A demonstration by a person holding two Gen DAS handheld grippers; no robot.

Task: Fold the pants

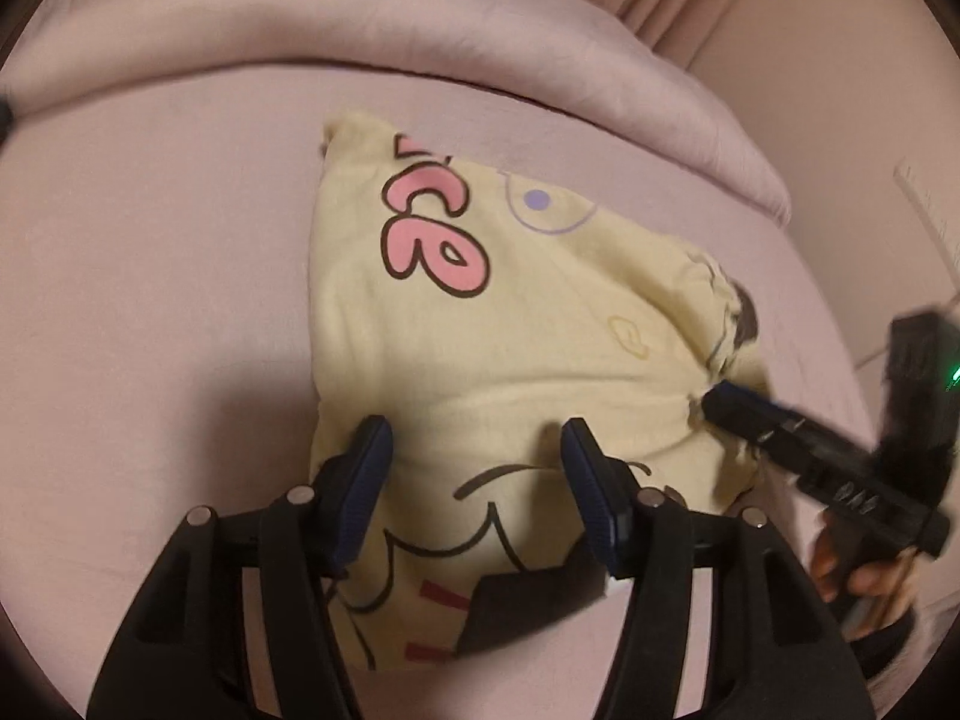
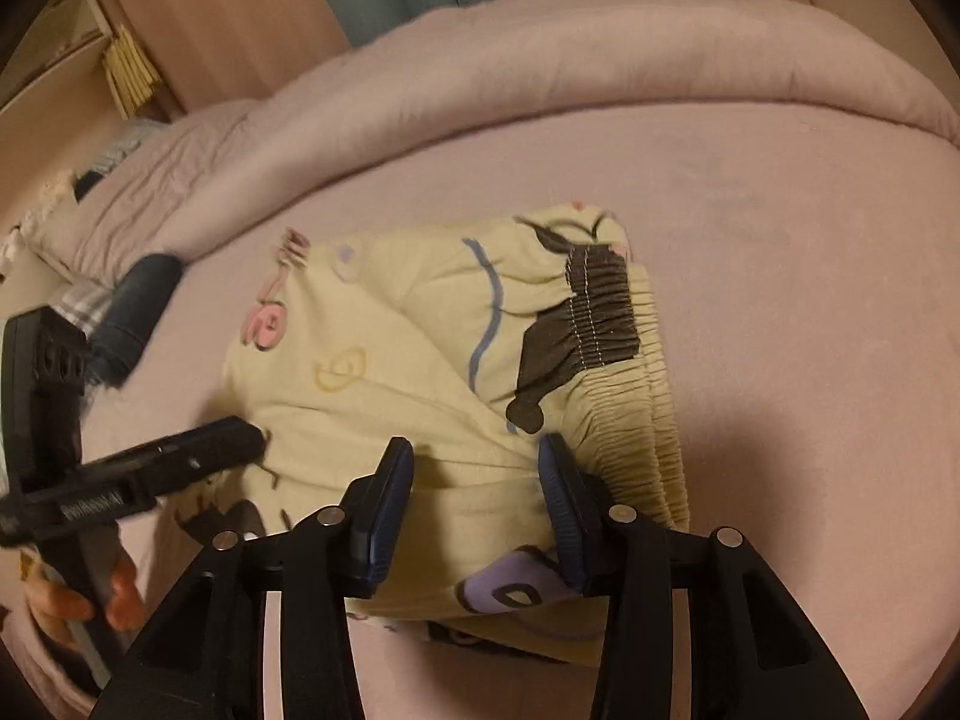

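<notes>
The yellow printed pants (image 1: 510,324) lie folded in a bundle on the pink bed (image 1: 150,300). The left hand-held gripper (image 1: 477,450) hangs over their near edge, jaws apart, cloth between them ungripped. The right hand-held gripper (image 2: 477,468) likewise stands open just beside the gathered waistband (image 2: 624,372).

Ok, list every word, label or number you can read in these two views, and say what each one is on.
"ce": big pink letters outlined in black, printed on the yellow pants, with a further letter cut off by a fold.
Pale embossed marking on the side of the right gripper in the left wrist view: too blurred to read.
Pale marking on the left gripper in the right wrist view: too blurred to read.
</notes>
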